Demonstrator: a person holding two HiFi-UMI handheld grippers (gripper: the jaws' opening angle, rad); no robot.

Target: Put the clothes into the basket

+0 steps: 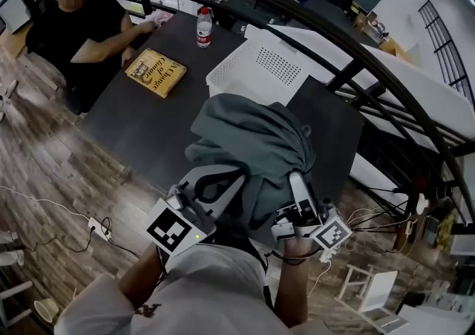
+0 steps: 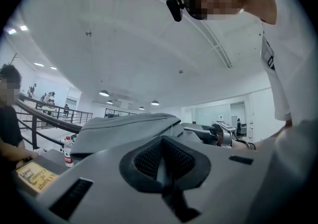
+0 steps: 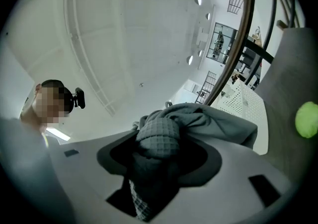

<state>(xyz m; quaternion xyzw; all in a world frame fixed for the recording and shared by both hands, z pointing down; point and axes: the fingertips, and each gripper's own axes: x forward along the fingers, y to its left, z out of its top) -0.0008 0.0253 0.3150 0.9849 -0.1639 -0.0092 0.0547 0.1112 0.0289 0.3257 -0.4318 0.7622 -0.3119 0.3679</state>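
A grey-green garment (image 1: 252, 140) hangs bunched in the air above the dark table's (image 1: 148, 125) near edge, carried between both grippers. My right gripper (image 1: 295, 181) is shut on a waffle-textured wad of it (image 3: 156, 138), which fills the space between the jaws. My left gripper (image 1: 223, 177) sits under the garment's left side. In the left gripper view its pads (image 2: 149, 161) stand together with only a thin sliver of cloth between them, and the folded garment (image 2: 124, 128) lies just beyond. The white perforated basket (image 1: 260, 66) stands on the table behind the garment, also seen at the right gripper view's right (image 3: 241, 96).
A yellow book (image 1: 156, 71) and a plastic bottle (image 1: 204, 27) lie on the table's far left. A seated person (image 1: 78, 21) leans on that end. A black curved railing (image 1: 334, 36) runs behind the basket. Cables and a power strip (image 1: 100, 228) lie on the wooden floor.
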